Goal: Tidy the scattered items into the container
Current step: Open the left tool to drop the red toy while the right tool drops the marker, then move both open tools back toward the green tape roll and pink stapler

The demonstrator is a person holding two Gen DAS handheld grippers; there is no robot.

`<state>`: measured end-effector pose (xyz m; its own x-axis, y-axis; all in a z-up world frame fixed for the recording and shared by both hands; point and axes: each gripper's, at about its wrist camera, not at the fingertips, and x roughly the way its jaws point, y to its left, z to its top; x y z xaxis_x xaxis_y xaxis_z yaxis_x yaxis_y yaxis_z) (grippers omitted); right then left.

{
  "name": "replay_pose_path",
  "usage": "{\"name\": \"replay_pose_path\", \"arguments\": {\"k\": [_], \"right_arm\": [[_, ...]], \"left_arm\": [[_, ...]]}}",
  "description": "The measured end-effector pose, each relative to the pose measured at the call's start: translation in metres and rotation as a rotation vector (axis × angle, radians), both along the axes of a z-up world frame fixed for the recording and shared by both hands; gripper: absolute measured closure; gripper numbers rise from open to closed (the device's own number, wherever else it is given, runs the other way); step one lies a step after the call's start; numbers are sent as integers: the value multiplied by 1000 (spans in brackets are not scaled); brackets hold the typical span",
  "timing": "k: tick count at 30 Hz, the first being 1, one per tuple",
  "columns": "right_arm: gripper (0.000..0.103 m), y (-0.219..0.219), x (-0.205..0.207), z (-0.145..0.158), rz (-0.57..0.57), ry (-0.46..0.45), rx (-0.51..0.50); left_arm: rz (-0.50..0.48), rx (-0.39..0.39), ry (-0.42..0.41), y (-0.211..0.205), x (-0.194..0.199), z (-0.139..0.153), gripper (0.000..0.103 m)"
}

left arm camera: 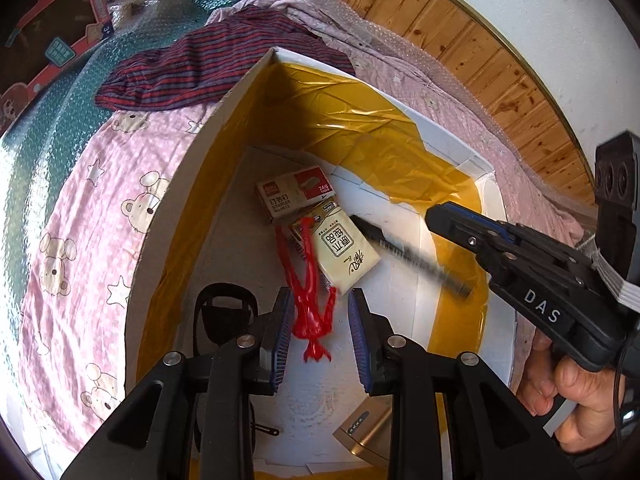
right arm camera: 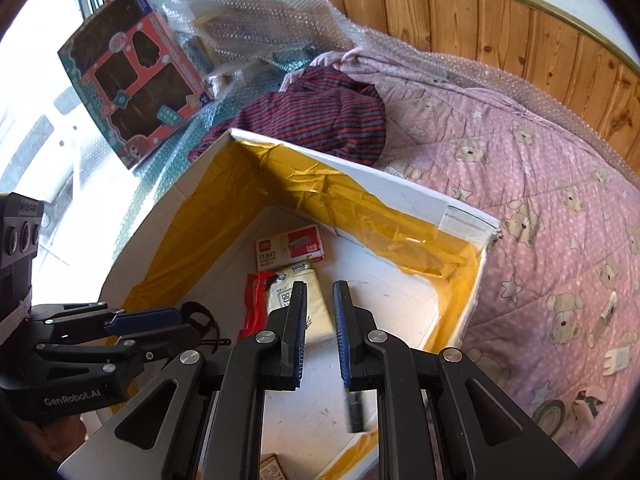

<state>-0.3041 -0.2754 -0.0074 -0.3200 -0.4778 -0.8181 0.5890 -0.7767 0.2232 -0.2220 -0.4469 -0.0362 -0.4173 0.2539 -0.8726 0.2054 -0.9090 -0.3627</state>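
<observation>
A white cardboard box (left arm camera: 176, 200) lined with yellow tape sits on the bed. Inside lie a staples box (left arm camera: 294, 194), a tissue pack (left arm camera: 344, 248), a black strapped item (left arm camera: 224, 312) and a metallic power bank (left arm camera: 362, 432). My left gripper (left arm camera: 320, 320) hangs open over the box, and a red plastic piece (left arm camera: 306, 280) shows loose in the gap between its fingers. My right gripper (right arm camera: 320, 320) is open above the box floor. A blurred black pen (left arm camera: 412, 256) lies slanted below it, free of the pads. The same pen (right arm camera: 354, 412) shows under the right fingers.
On the pink bear-print quilt (right arm camera: 540, 200) to the right lie a white plug (right arm camera: 616, 360), a tape roll (right arm camera: 550, 414) and small bits. A striped garment (right arm camera: 320, 120), bubble wrap and a toy box (right arm camera: 136, 76) sit behind the box. A wood-panelled wall runs behind.
</observation>
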Motion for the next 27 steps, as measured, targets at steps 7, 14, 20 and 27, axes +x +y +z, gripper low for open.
{"name": "replay_pose_path", "arguments": {"k": [7,14,20,27], "right_arm": [[87,20,14,6,-41,-9,-68],[87,25,33,12,-34,-9,-82],[86,32,56,19,-28,-1,-94],[86,41,85,27,-32,10,-104]], "left_arm": [[18,14,28,-3,14,7,74],[27,23,42,0,27,12,74],[11,-42,103,13,43,34,74],[-3,-77,168,27,65,58,74]]}}
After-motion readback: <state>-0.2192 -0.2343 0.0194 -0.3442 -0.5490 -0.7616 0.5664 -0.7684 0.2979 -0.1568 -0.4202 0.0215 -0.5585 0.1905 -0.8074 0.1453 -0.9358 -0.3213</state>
